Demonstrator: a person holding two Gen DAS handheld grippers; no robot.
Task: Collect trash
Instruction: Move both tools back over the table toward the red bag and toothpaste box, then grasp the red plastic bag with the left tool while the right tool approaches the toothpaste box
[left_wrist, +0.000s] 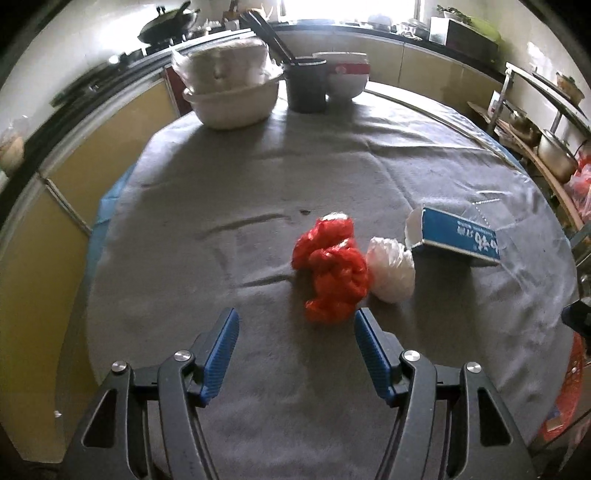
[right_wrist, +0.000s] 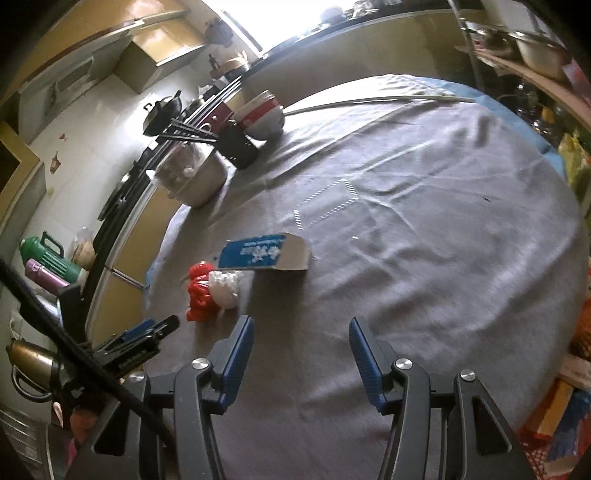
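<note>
Left gripper (left_wrist: 295, 325) over the near edge of the worktop (left_wrist: 258, 177), blue pads apart, nothing between them. Right gripper (right_wrist: 301, 332) also over the near edge, pads apart and empty; from the right wrist view the left gripper shows at the near left edge, tips toward the trash.

Just past the left gripper tips: crumpled red plastic bag (left_wrist: 330, 267) lying on the grey cloth, not touched by either pad. White plastic bag (left_wrist: 391, 269) touching the red one on its right side. Beyond that, toward the right edge, a blue-and-white carton (left_wrist: 458, 238) lies on its side, open end facing the white bag, just beside it.

Right wrist view, same cluster: red bag (right_wrist: 197, 291), white bag (right_wrist: 223, 288), carton (right_wrist: 264, 253), all ahead and left of the right gripper, well short of the worktop middle.

Middle of worktop bare cloth, creased.

Far edge: white tub (left_wrist: 232, 99) with a bagged lid on top, dark holder (left_wrist: 306, 86) with chopsticks, red-and-white bowls (left_wrist: 347, 75) stacked beside it.
</note>
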